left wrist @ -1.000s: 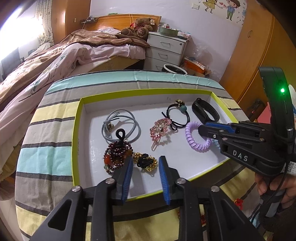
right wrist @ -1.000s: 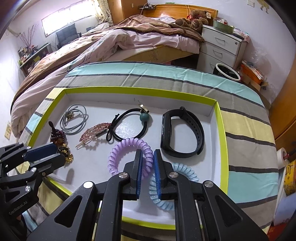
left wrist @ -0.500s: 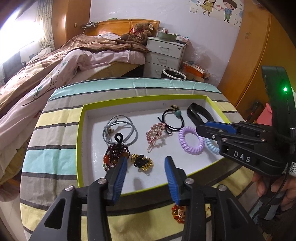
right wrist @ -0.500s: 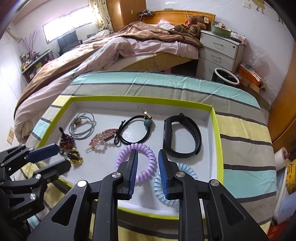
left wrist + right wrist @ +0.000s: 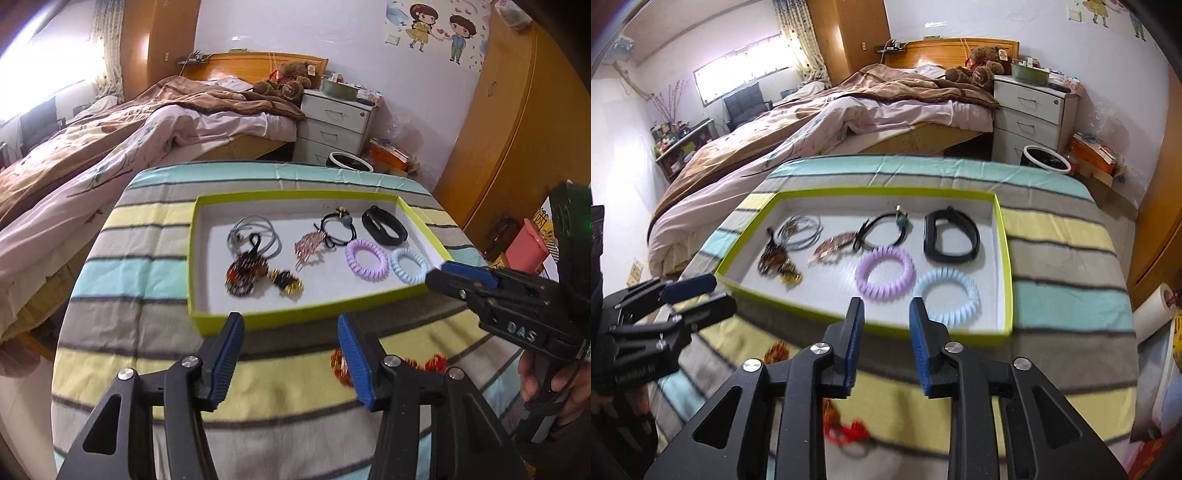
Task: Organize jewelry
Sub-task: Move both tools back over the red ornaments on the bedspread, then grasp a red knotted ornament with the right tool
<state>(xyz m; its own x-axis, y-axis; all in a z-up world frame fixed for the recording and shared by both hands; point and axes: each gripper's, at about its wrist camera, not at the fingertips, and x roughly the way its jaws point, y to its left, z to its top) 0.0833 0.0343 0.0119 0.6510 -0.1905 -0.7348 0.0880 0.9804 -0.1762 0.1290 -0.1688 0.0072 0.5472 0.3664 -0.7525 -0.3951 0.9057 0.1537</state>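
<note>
Both the left gripper (image 5: 291,356) and right gripper (image 5: 884,343) have empty jaws, opening. The tray (image 5: 317,308) of jewelry lies just beyond both jaws on the bench (image 5: 147,266).

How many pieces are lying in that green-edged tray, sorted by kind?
Spiral hair ties: 2, purple and pale blue
Black wristband: 1
Black elastic with teal bead: 1
Pink hair clip: 1
Grey cord loops: 1
Dark beaded bracelet: 1
Gold-and-black piece: 1
Total: 8

Matt striped cloth (image 5: 140,266) under a smooth card tray (image 5: 192,258), glossy beads (image 5: 243,273)
</note>
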